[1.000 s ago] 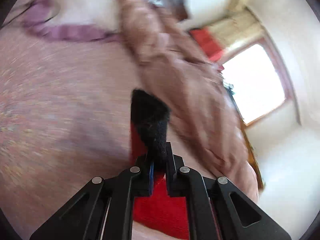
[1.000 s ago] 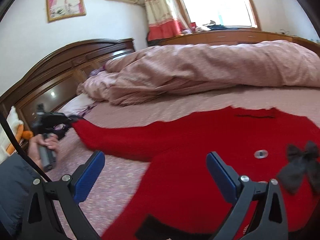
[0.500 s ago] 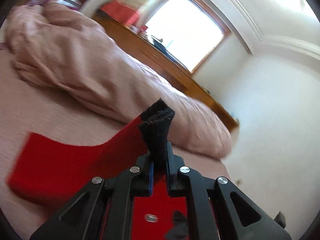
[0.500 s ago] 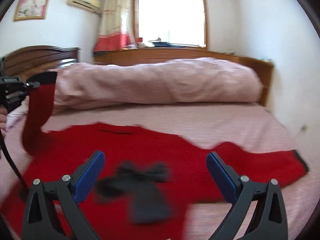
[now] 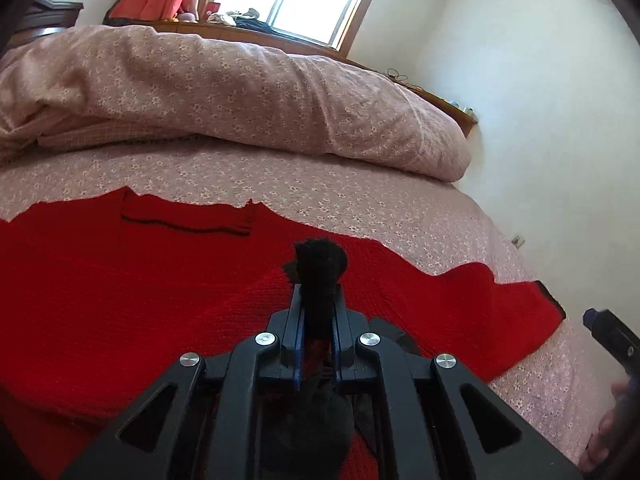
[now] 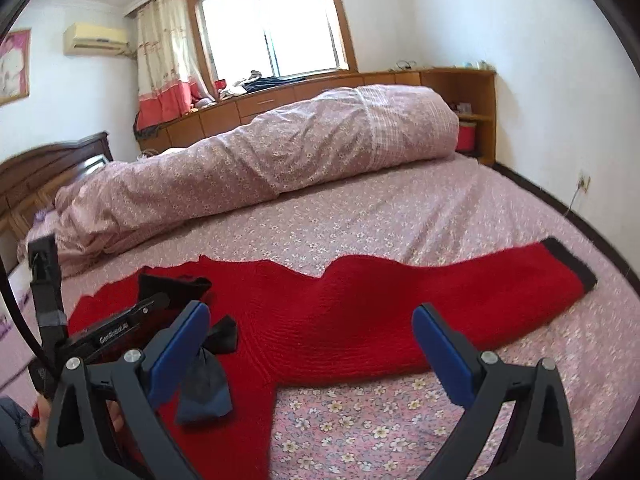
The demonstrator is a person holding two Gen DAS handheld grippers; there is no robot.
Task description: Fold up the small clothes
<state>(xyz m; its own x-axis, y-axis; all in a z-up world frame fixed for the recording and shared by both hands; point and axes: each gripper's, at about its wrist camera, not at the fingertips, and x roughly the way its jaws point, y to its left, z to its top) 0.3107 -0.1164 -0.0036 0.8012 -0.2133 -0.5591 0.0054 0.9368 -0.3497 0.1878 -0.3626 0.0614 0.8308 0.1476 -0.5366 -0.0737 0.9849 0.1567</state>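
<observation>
Black left gripper [image 5: 316,320], silver screws, right gripper [image 6: 310,344] blue pads [image 6: 442,356]

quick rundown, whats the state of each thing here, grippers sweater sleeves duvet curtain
left hand-held gripper: shut on the black cuff
right hand-held gripper: open, holding nothing
red sweater: spread flat on the bed sheet
left sleeve: folded in over the body
right sleeve: stretched out flat
black bow: lying on the sweater
duvet: rolled up
curtain: drawn aside

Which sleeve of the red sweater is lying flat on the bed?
The far sleeve, stretched out with its black cuff toward the wall. The other sleeve's black cuff is pinched in the left gripper over the sweater's body.
</observation>
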